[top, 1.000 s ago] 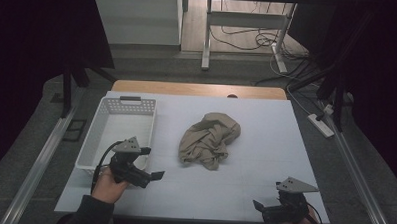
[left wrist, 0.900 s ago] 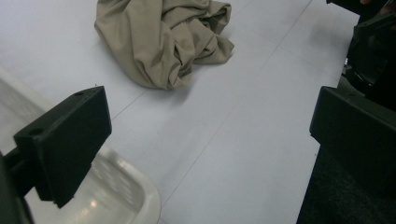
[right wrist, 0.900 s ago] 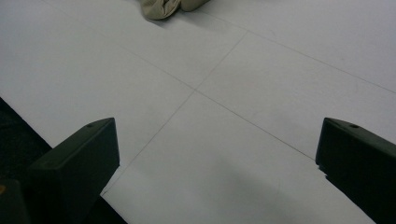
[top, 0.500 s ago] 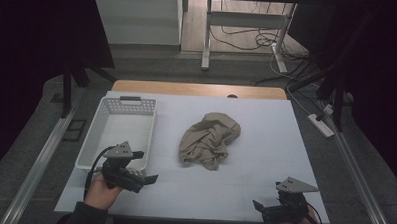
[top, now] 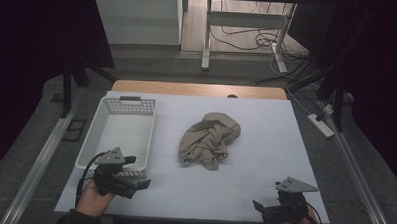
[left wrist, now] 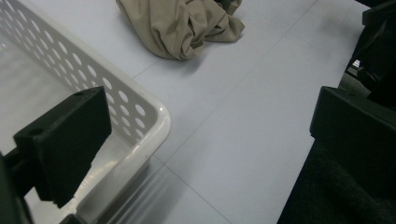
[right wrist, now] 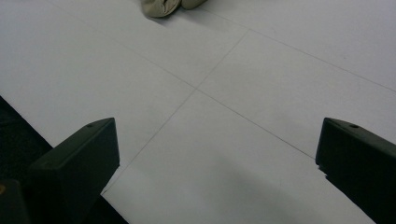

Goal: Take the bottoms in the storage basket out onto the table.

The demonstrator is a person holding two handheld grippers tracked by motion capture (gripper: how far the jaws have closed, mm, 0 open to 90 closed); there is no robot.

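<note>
White basket, left of frame, holds nothing; beige cloth lies centre on the surface. Both grippers' fingers stand apart: left gripper, right gripper.

The left gripper has drawn back toward the person and leftward, now sitting at the near corner of the white basket, fingers apart.

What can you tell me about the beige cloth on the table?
The beige cloth is a soft, thin-looking fabric, crumpled into a loose heap of folds and creases. It lies near the middle of the white table, right of the white perforated basket and apart from it. Neither gripper touches it.
</note>
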